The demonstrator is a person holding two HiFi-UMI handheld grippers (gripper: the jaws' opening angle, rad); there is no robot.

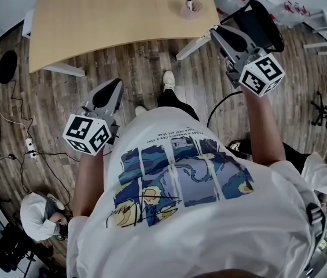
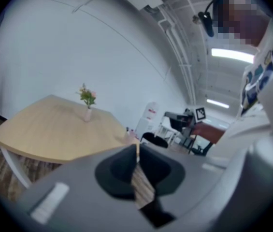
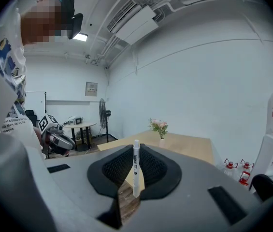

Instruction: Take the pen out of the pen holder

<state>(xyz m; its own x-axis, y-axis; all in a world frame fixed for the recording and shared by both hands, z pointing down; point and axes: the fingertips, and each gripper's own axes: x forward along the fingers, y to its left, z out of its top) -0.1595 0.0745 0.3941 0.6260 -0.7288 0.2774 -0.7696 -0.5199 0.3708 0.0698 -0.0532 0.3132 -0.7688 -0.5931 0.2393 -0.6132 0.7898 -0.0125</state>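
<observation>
Right claw [image 3: 135,148] clenched on a white pen [image 3: 136,170]. The pen stands upright between the two dark ribbed pads, its upper end rising just above their tips and its lower end reaching down into the gap between the jaws. The pen is thus clear of the pen holder [image 1: 191,8], which rests on the right part of the pale wooden tabletop [image 1: 111,16], beyond the claw and apart from it. A thin dark item stands in the holder, possibly another pen, though it is too small to tell. In the head view the right claw [image 1: 216,33] is held high and forward on a raised right forearm [image 1: 263,126], its tips over the near right edge of the tabletop and its marker cube [image 1: 261,72] toward the person. The left claw [image 1: 116,86] hangs lower and nearer the body, over the wooden floor [image 1: 122,62], pointing toward the tabletop. In its own view the left claw [image 2: 137,149] has its jaws brought together at the tips, nothing between them. A vase of flowers [image 3: 159,128] stands on the far side of the tabletop.
</observation>
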